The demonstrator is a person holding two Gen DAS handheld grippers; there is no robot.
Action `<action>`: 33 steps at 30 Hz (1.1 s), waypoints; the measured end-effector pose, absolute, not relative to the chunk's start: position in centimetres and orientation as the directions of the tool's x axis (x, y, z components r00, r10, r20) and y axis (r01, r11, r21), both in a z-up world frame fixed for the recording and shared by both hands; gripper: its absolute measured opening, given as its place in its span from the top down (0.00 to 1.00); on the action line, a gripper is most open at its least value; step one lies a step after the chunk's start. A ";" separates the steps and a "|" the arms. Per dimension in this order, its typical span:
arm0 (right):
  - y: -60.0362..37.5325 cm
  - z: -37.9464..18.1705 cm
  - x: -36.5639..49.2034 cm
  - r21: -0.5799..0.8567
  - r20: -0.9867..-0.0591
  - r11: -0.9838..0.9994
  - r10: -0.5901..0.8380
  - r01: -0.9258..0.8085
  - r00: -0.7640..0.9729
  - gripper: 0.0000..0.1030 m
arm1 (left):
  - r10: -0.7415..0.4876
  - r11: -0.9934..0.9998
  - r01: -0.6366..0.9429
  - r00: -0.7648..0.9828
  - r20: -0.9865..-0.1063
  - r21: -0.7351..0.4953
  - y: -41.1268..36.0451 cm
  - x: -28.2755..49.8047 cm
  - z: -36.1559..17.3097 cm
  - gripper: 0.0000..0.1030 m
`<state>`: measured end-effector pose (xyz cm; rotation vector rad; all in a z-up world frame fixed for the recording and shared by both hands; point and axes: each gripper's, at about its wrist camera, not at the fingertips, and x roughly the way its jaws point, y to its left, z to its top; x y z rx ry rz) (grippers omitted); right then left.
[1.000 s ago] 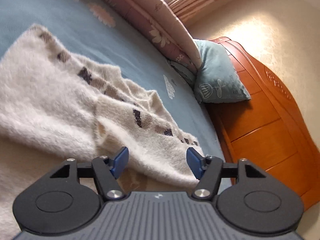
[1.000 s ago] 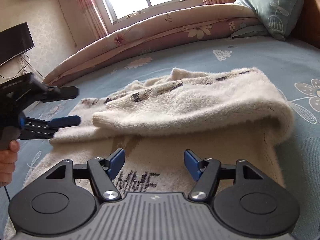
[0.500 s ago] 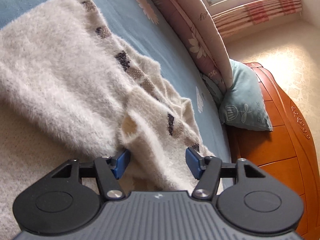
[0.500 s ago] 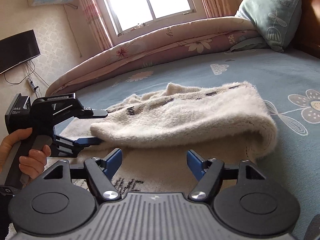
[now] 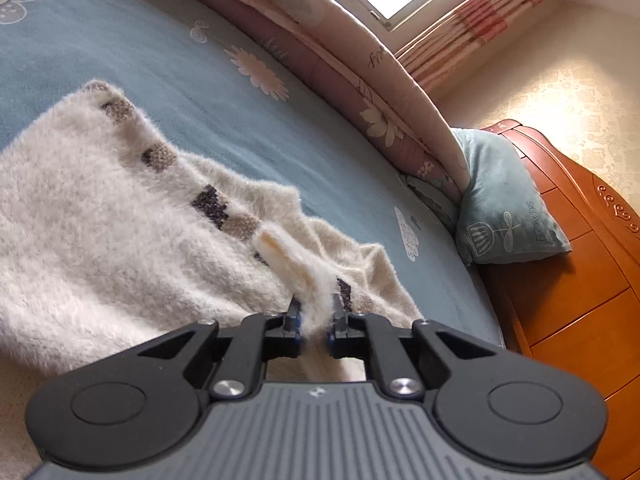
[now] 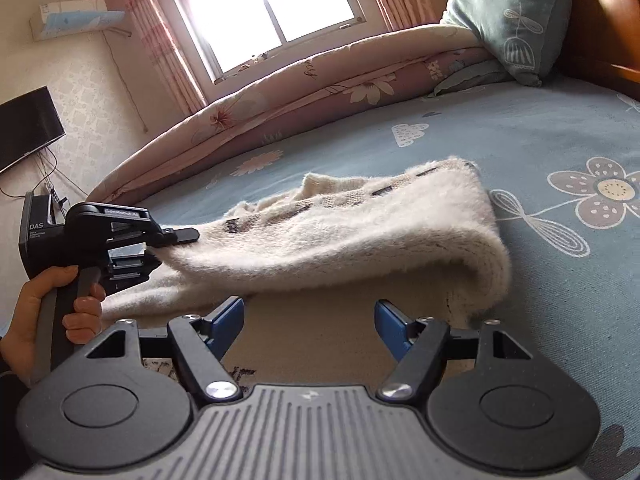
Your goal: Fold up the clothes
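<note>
Our left tongs (image 5: 315,326) have just been closing and now pinch a raised ridge of the fuzzy cream sweater (image 5: 120,232), fabric squeezed tight between the jaws. The left wrist view alone shows this pinch close up, along with the wooden headboard (image 5: 568,280) far right. The right wrist view shows what that one cannot: the whole sweater lying folded over on the blue flowered bedsheet (image 6: 520,140), its upper layer lifted at the left where the left tongs (image 6: 176,240) grip its edge, a hand (image 6: 52,312) on their handle. Our right tongs (image 6: 310,322) stand wide apart and hold nothing, low over the near lower layer. A teal pillow (image 6: 516,20) sits far right beside the rolled quilt (image 6: 320,80).
</note>
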<state>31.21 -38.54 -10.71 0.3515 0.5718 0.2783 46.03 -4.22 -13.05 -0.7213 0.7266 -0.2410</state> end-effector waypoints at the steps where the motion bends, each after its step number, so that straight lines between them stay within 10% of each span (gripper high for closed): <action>1: -39.0 -10.7 31.3 0.403 -0.476 0.902 0.348 -0.152 0.807 0.26 | -0.432 0.741 -0.054 0.725 -0.536 -0.670 -4.1 46.1 -13.5 0.91; 7: -43.1 -9.0 31.6 0.378 -0.435 0.921 0.266 -0.094 0.860 0.34 | -0.400 0.784 -0.051 0.721 -0.566 -0.619 -3.2 44.7 -13.8 0.79; 12: -47.1 -9.9 34.4 0.540 -0.381 0.841 0.293 -0.047 0.877 0.60 | -0.347 0.841 -0.023 0.744 -0.571 -0.541 -1.9 42.3 -11.1 0.55; 19: -47.4 -12.1 36.0 0.575 -0.416 0.818 0.312 -0.019 0.854 0.62 | -0.462 0.850 0.167 0.692 -0.554 -0.500 -7.3 44.0 -7.8 0.33; 33: -44.9 -13.6 37.6 0.469 -0.479 0.882 0.304 -0.052 0.824 0.60 | -0.596 0.803 0.382 0.552 -0.583 -0.459 -18.2 47.2 -12.4 0.30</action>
